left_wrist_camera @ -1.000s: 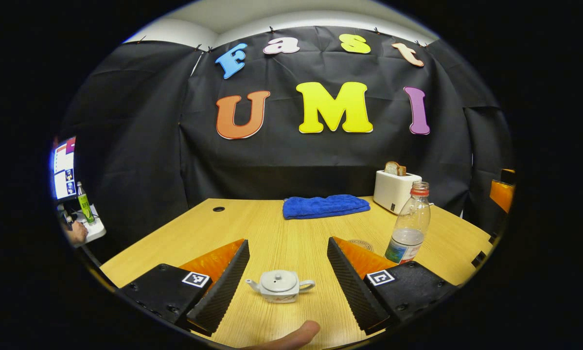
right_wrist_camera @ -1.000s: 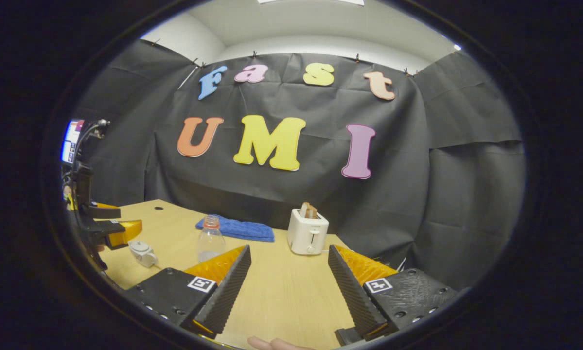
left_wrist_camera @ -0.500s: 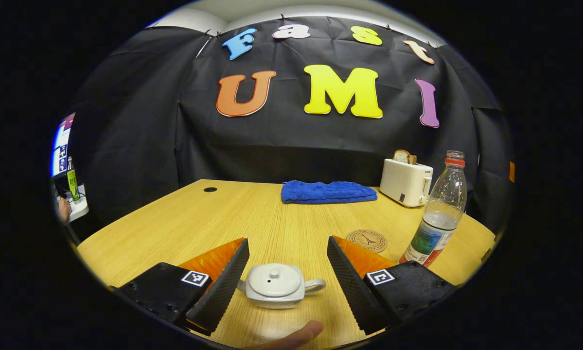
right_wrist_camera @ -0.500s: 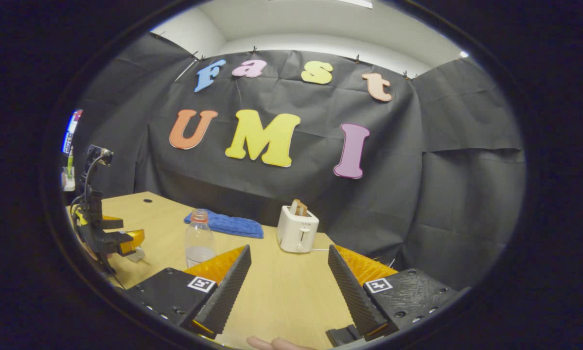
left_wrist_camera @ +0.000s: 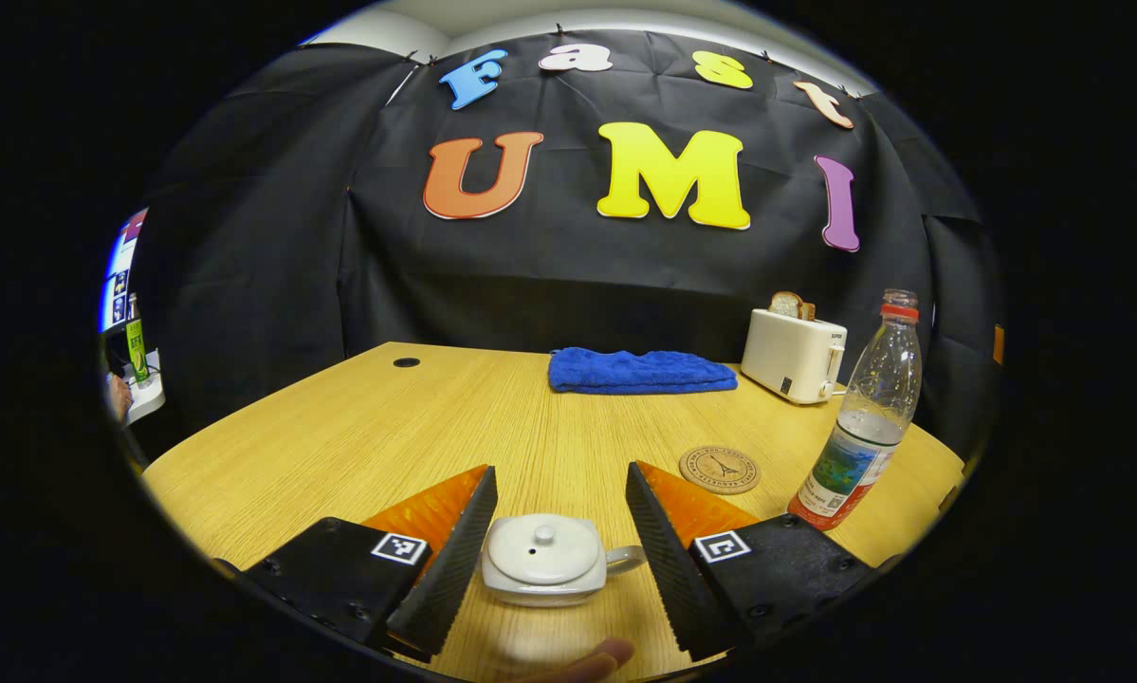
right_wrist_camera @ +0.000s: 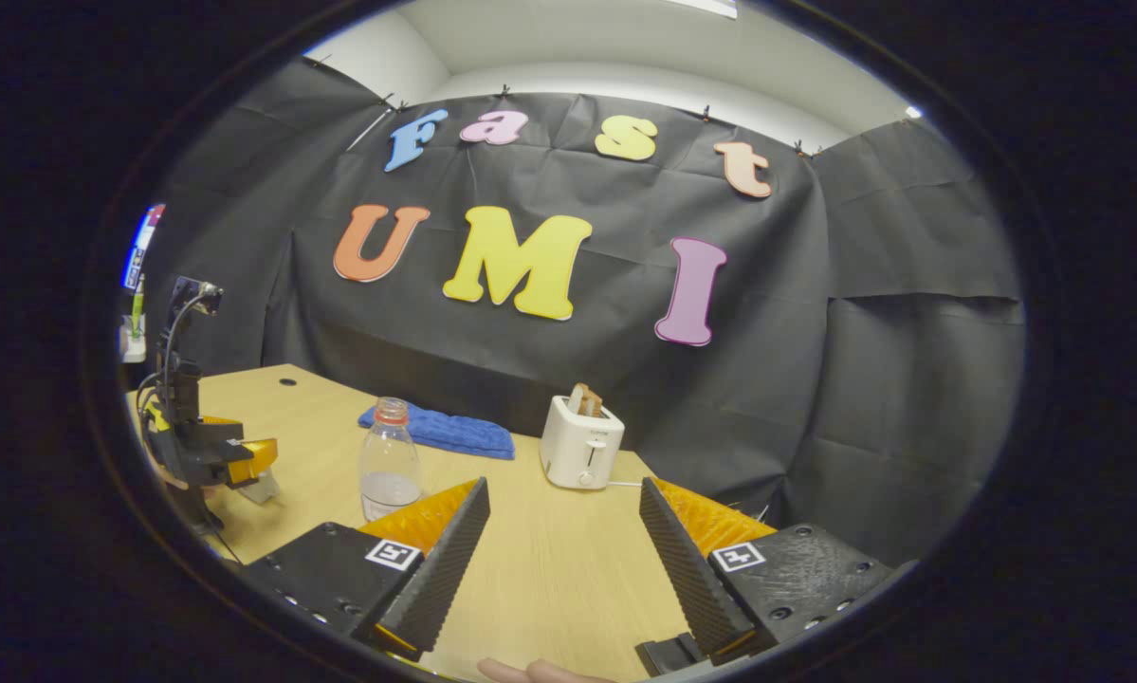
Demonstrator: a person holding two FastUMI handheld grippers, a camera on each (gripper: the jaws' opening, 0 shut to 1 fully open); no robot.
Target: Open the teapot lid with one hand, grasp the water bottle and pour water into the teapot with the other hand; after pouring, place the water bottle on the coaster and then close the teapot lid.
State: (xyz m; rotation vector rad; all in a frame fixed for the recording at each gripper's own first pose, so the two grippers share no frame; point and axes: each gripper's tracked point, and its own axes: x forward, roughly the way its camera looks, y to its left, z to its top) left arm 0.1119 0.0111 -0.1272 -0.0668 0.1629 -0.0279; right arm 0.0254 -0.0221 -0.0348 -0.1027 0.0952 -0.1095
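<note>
A small white teapot [left_wrist_camera: 542,562] with its lid [left_wrist_camera: 541,545] on sits on the wooden table [left_wrist_camera: 359,436], low between the fingers of my left gripper [left_wrist_camera: 559,470]. That gripper is open; its left finger [left_wrist_camera: 454,560] hides the spout and the other finger stands just off the handle. A clear water bottle [left_wrist_camera: 863,427] with a red neck ring and no cap stands at the right, beside a round coaster [left_wrist_camera: 719,469]. My right gripper [right_wrist_camera: 563,486] is open above bare table, with the bottle [right_wrist_camera: 389,461] to its left. Farther left, the left gripper [right_wrist_camera: 231,455] covers most of the teapot [right_wrist_camera: 261,489].
A folded blue towel [left_wrist_camera: 640,371] lies at the table's back edge. A white toaster [left_wrist_camera: 796,357] with bread in it stands at the back right. A cable hole [left_wrist_camera: 406,361] is at the back left. A person's fingertip [left_wrist_camera: 587,655] shows at the bottom.
My left gripper has moved forward and down so the teapot now lies between its fingers, which have narrowed slightly. The right gripper has barely shifted.
</note>
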